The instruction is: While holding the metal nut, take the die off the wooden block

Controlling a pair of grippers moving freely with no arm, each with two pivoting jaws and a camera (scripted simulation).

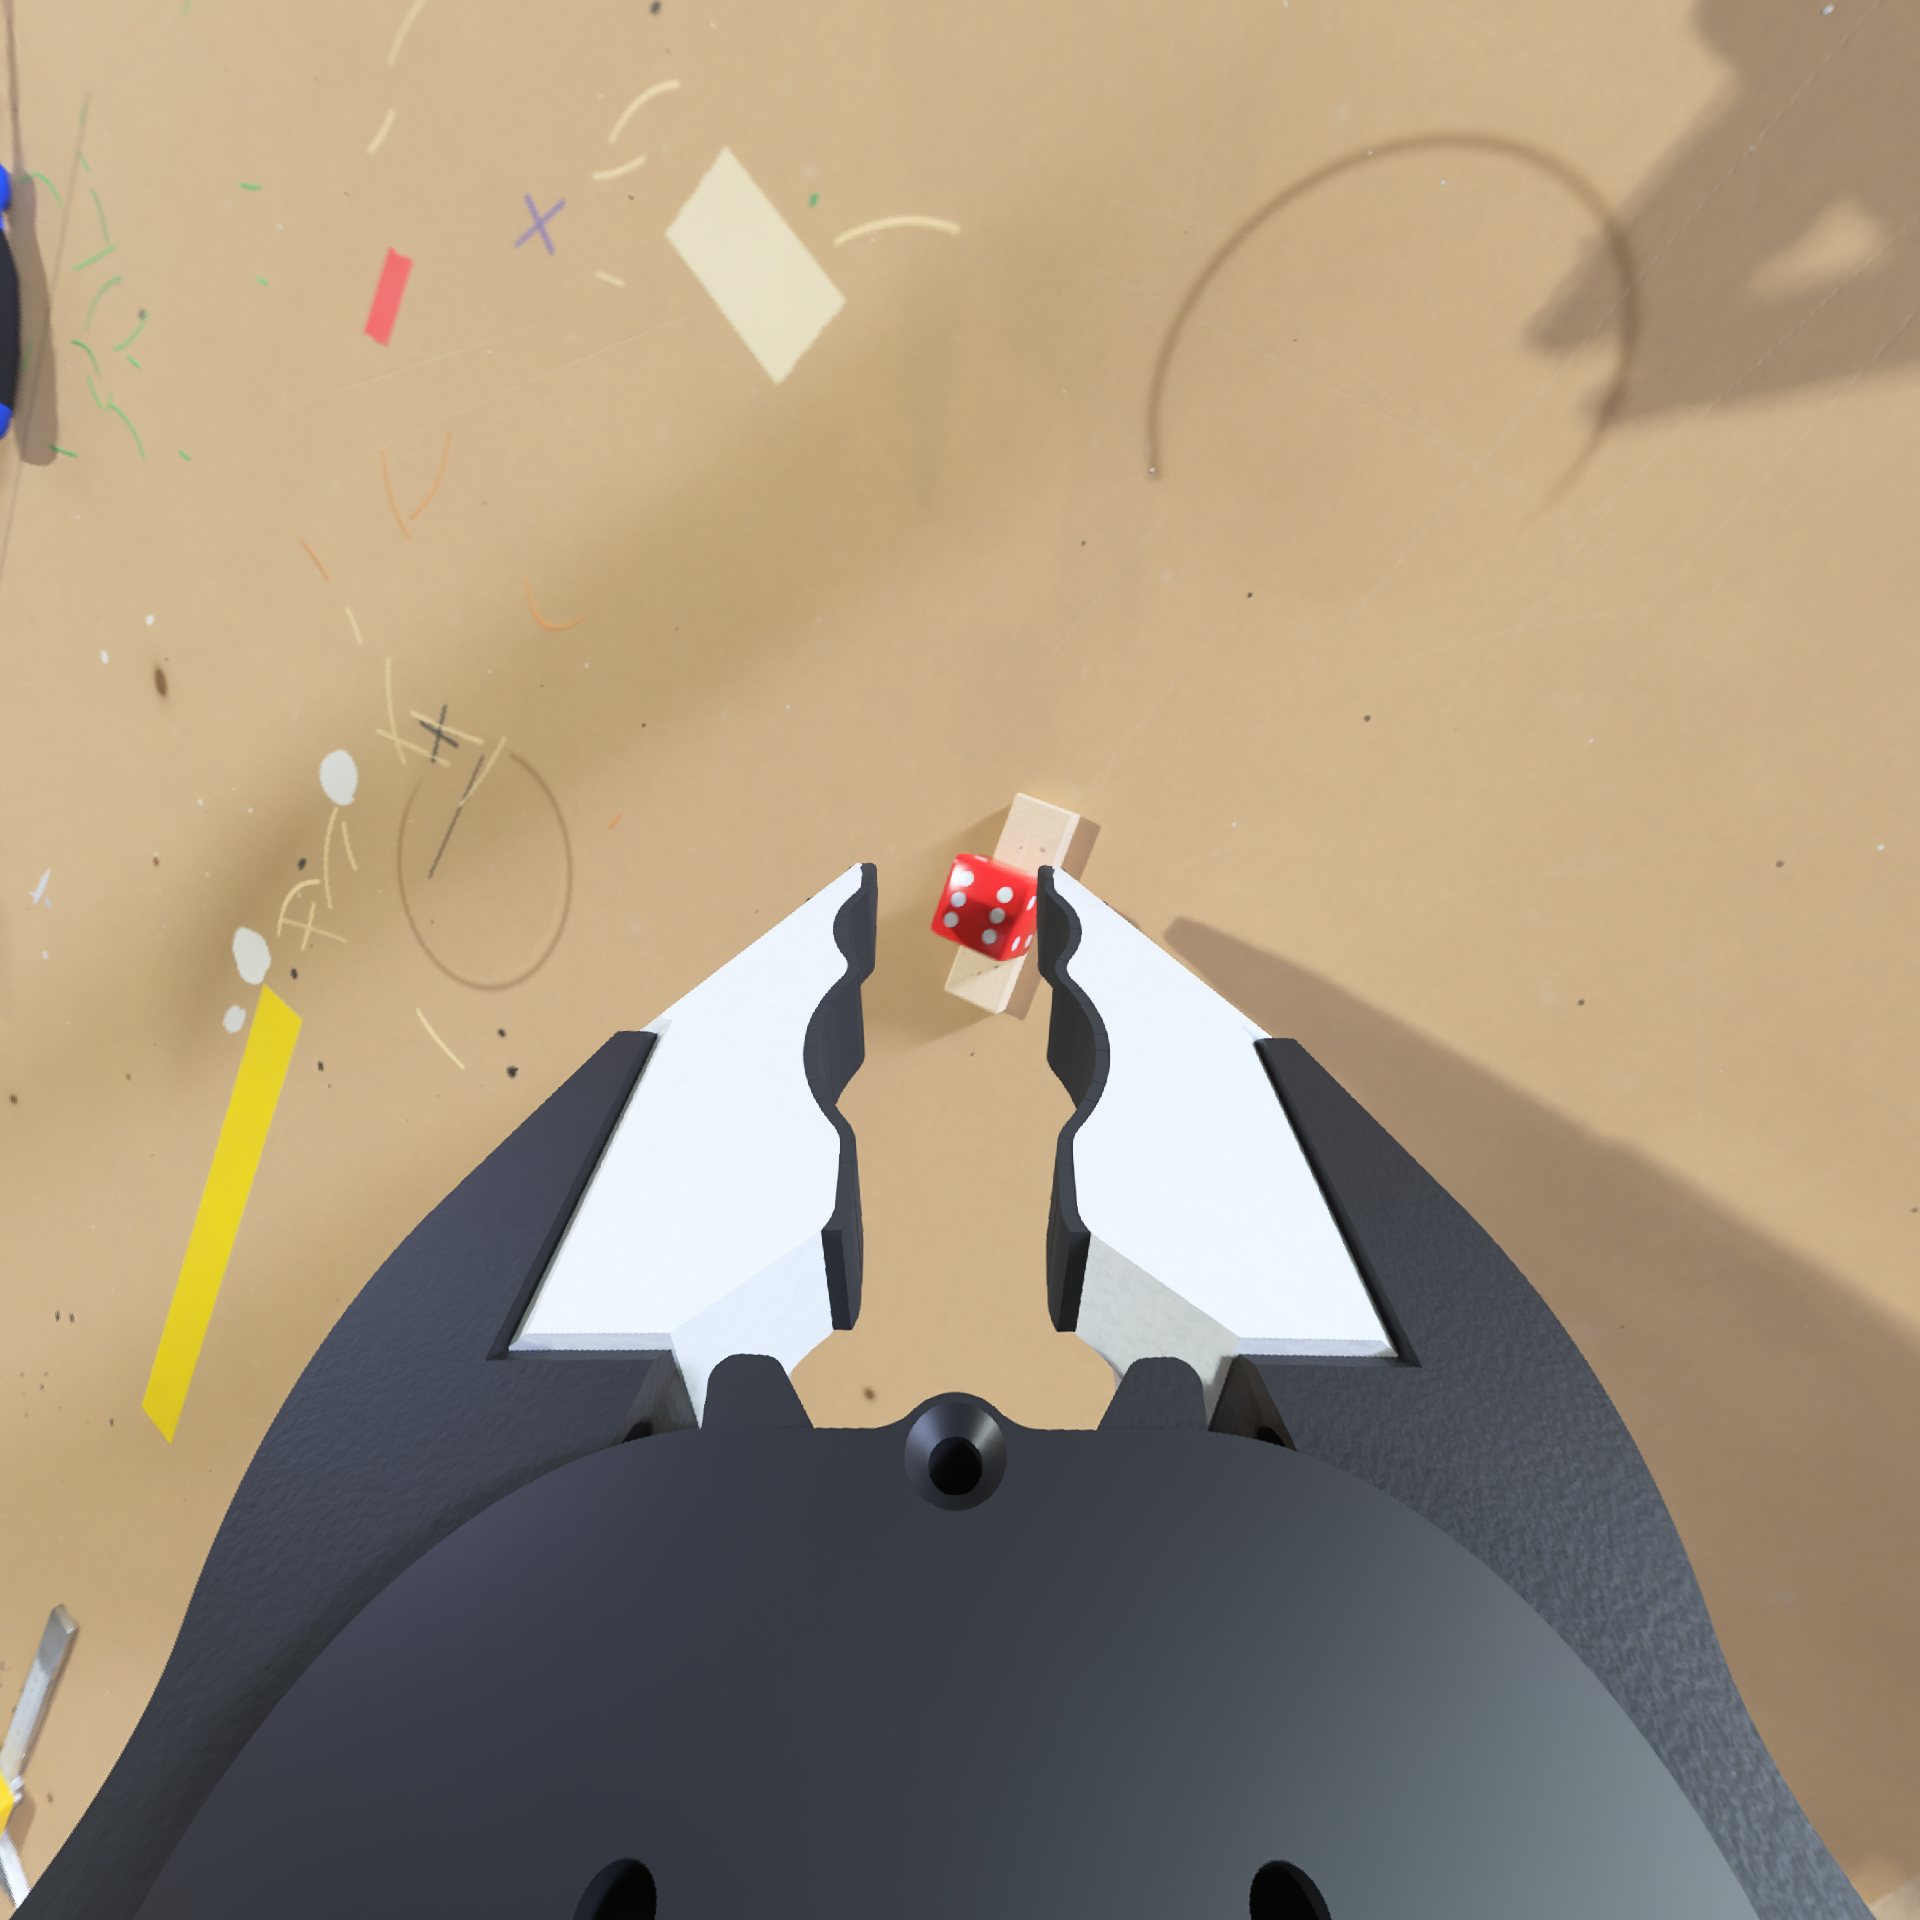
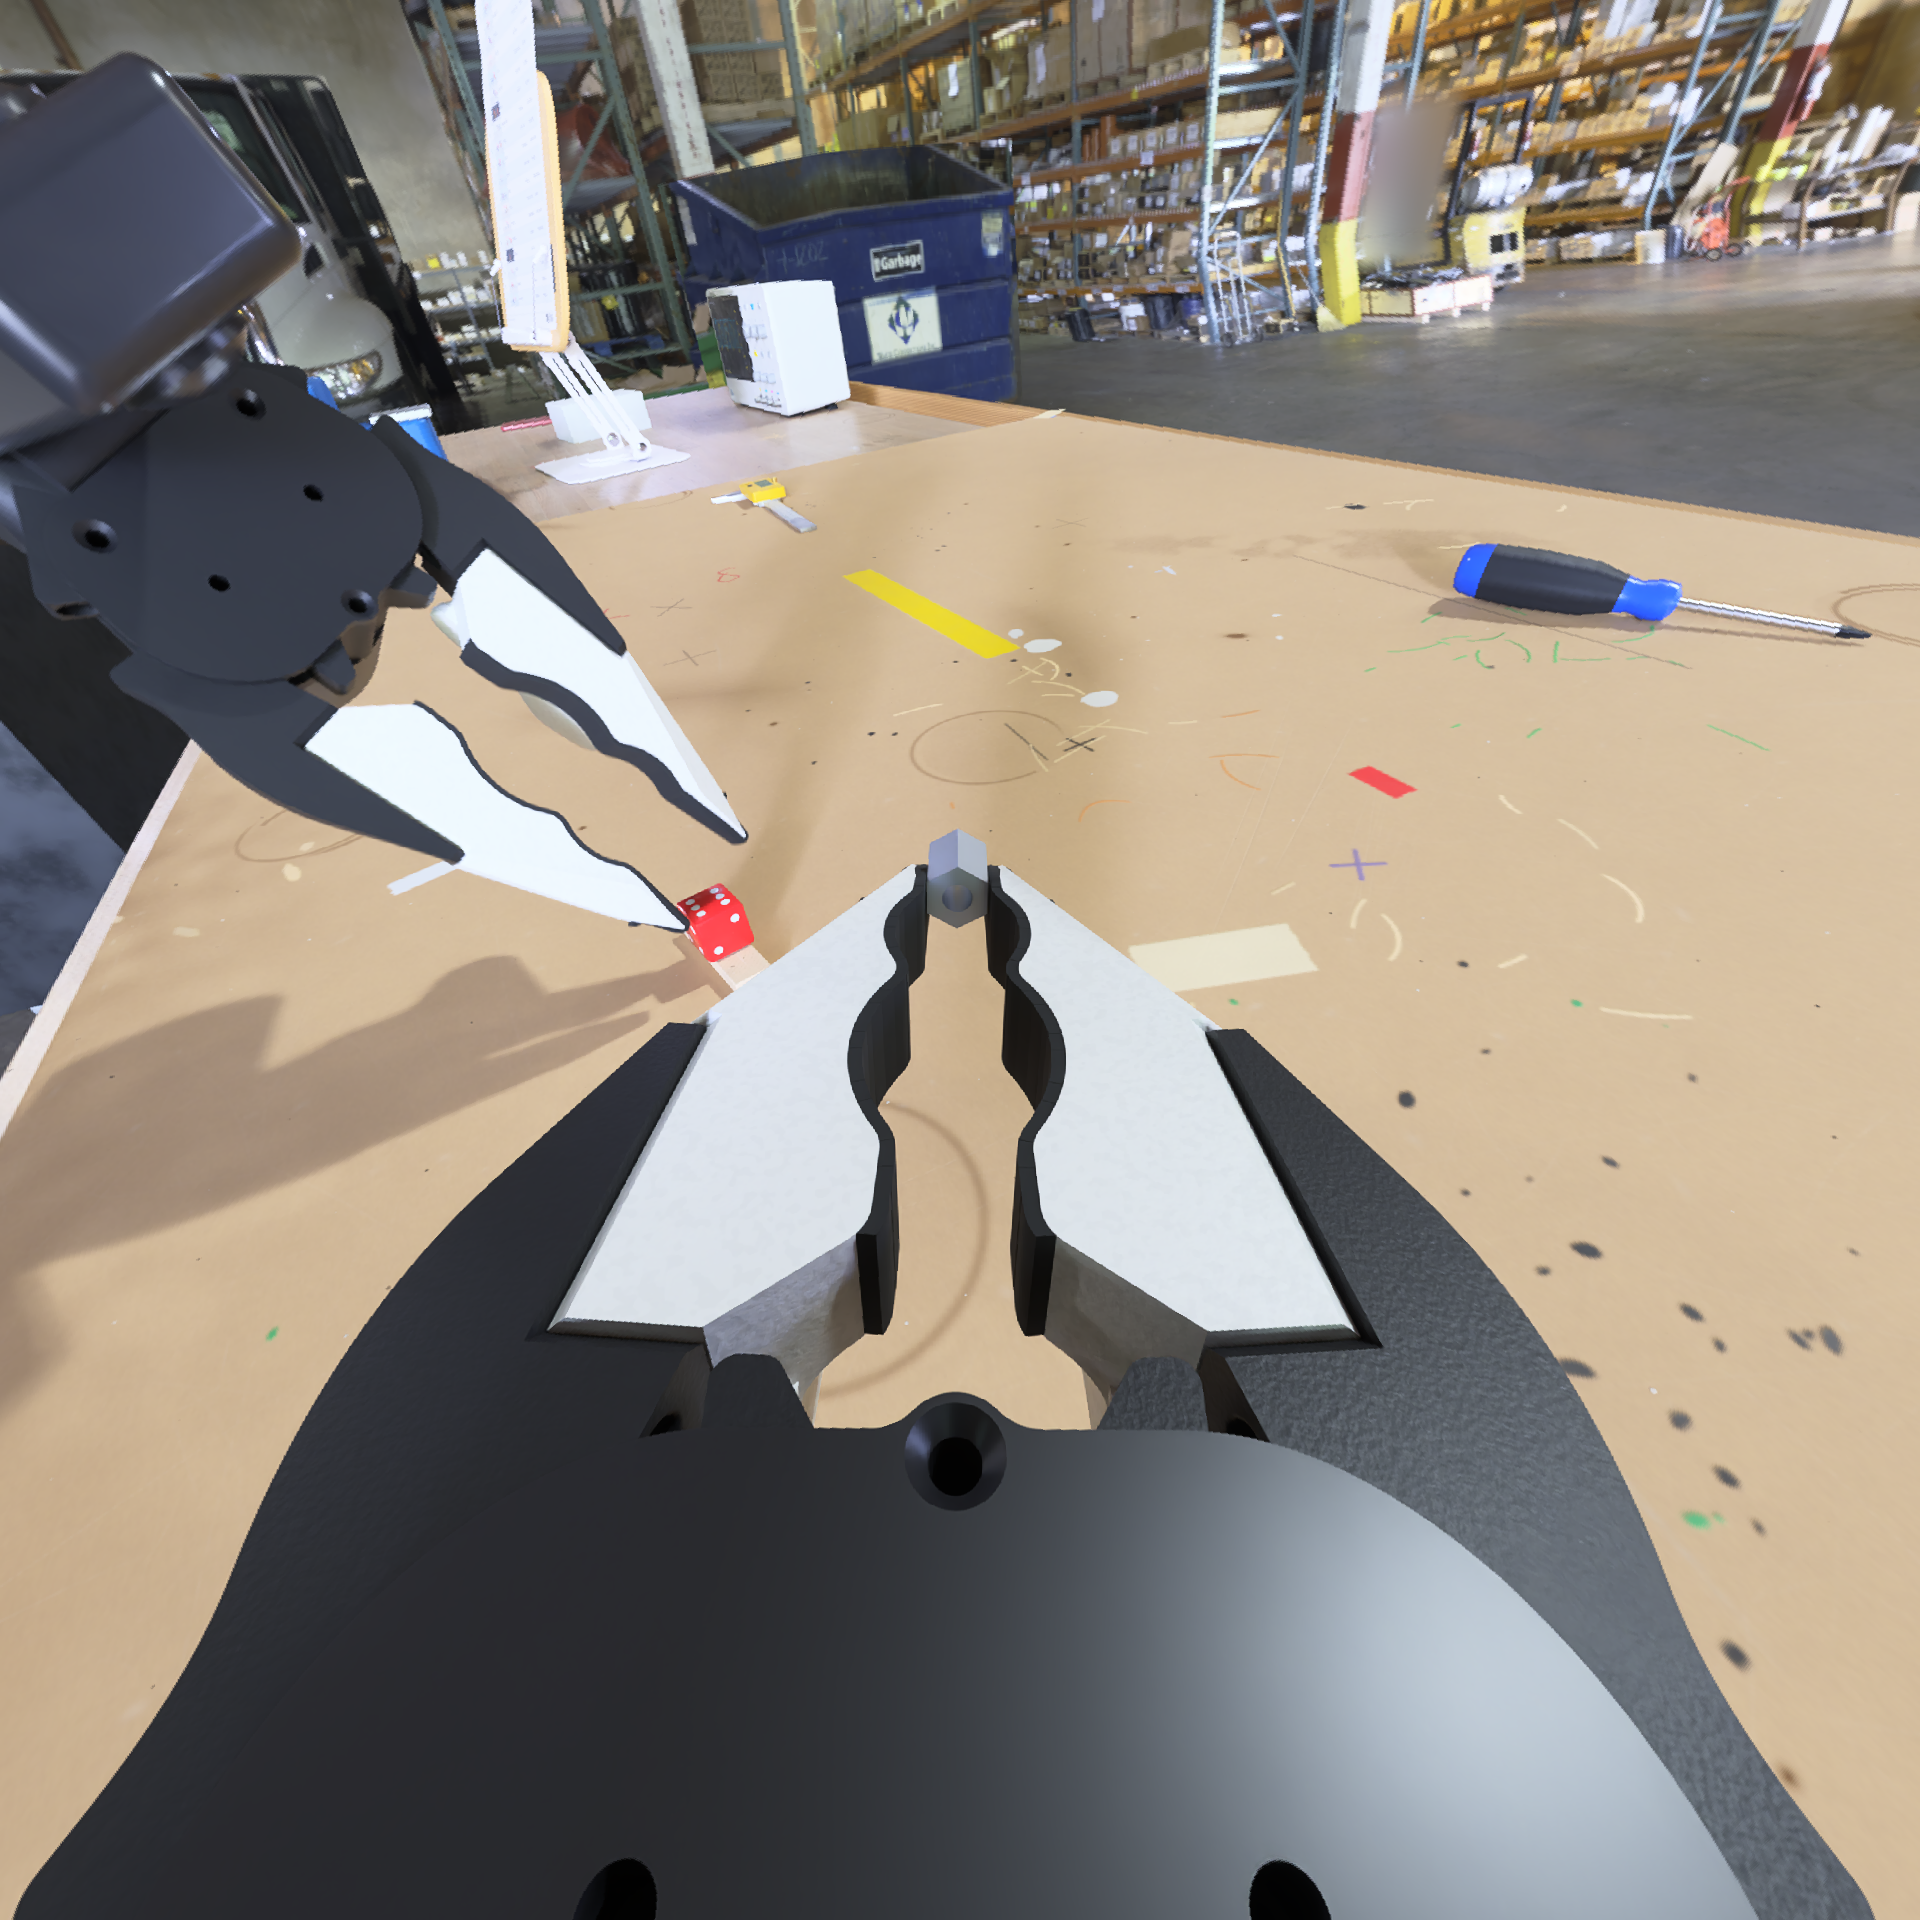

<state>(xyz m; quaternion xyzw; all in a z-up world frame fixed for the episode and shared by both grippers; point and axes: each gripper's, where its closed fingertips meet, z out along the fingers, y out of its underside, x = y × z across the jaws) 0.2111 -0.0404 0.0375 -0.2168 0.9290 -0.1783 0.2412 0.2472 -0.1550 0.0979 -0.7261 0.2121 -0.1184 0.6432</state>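
Your left gripper (image 1: 956,883) points down at the scuffed tan tabletop (image 1: 1351,675), its white fingers spread apart with nothing between them. The small red die with white pips (image 1: 985,906) sits on the pale wooden block (image 1: 1023,868), a short flat strip lying on the table, and it looks tipped on an edge, not flat. From this gripper's own camera the die lies in the gap near the fingertips, close against the right-hand finger; whether they touch, you cannot tell here.

From your right wrist camera, one tip of the left gripper (image 2: 712,878) reaches right to the side of the die (image 2: 719,921), and the other tip hangs apart above it. Only a bit of the wooden block (image 2: 740,968) shows under the die.

Your right gripper (image 2: 956,888) is closed to a narrow gap, pinching the grey hexagonal metal nut (image 2: 956,878) between its fingertips, above the table and just beside the die and block.

Farther off on the table (image 2: 1351,1091) lie a blue-and-black screwdriver (image 2: 1569,587) and a strip of yellow tape (image 2: 928,613).
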